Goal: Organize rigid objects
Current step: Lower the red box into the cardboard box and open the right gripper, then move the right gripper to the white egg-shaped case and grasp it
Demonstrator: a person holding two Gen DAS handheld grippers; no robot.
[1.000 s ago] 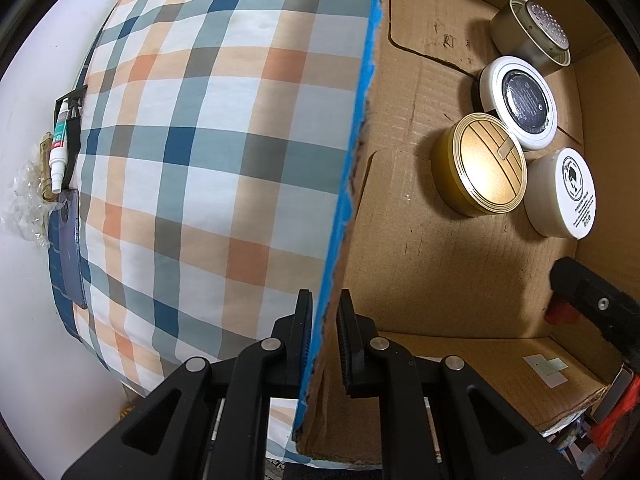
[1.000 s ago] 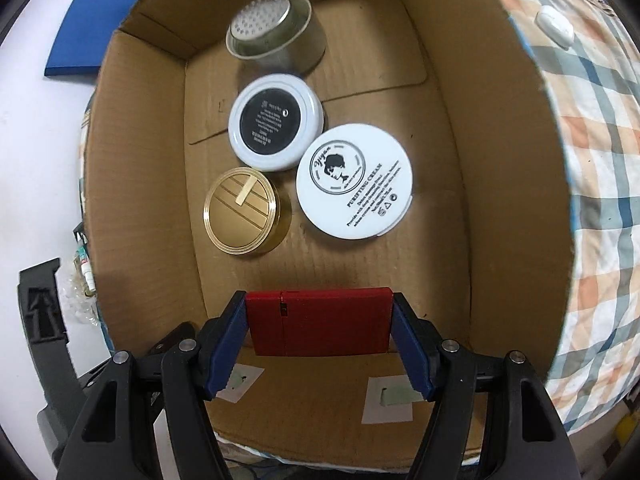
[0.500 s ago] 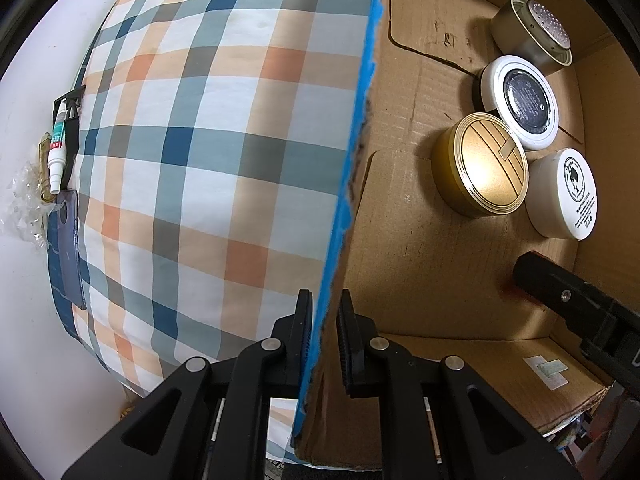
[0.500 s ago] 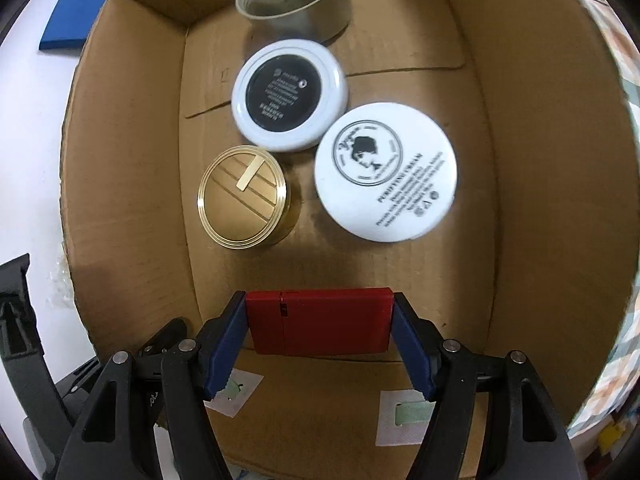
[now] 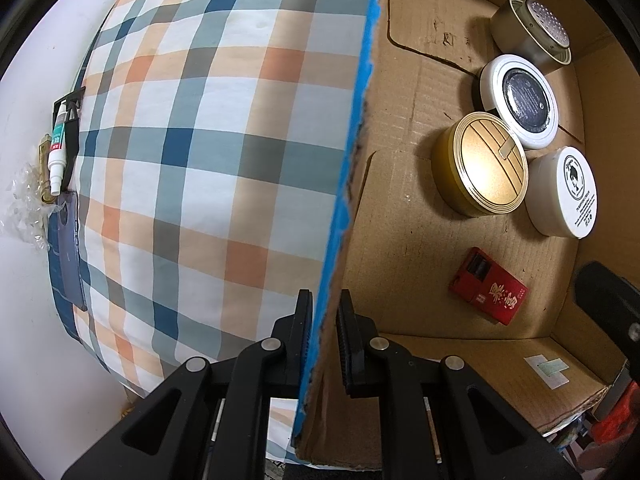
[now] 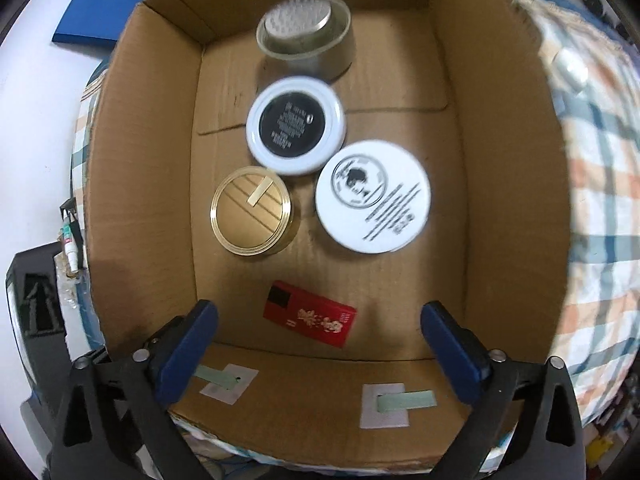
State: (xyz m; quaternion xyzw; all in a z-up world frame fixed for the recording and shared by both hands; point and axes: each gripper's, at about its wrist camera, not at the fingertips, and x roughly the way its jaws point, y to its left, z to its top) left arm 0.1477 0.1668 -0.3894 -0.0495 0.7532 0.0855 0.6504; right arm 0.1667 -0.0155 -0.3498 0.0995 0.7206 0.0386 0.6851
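Cardboard box [image 6: 500, 184] floor, right claw [image 6: 320, 344] pointing down, opening above red box [image 6: 310, 319]

A plaid cloth [image 5: 208, 160] is spread over the white bench [image 5: 24, 320] — at its edge a small white bottle [image 5: 56, 152] and crumpled clear plastic [image 5: 24, 208] are seen — and a blue sheet [image 6: 108, 4] lies farther off.

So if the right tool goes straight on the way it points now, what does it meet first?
Most likely the red box, which lies on the floor of the cardboard box, between the opening jaws of the right tool. Depth is unclear, so it might meet the bare floor just beside it.
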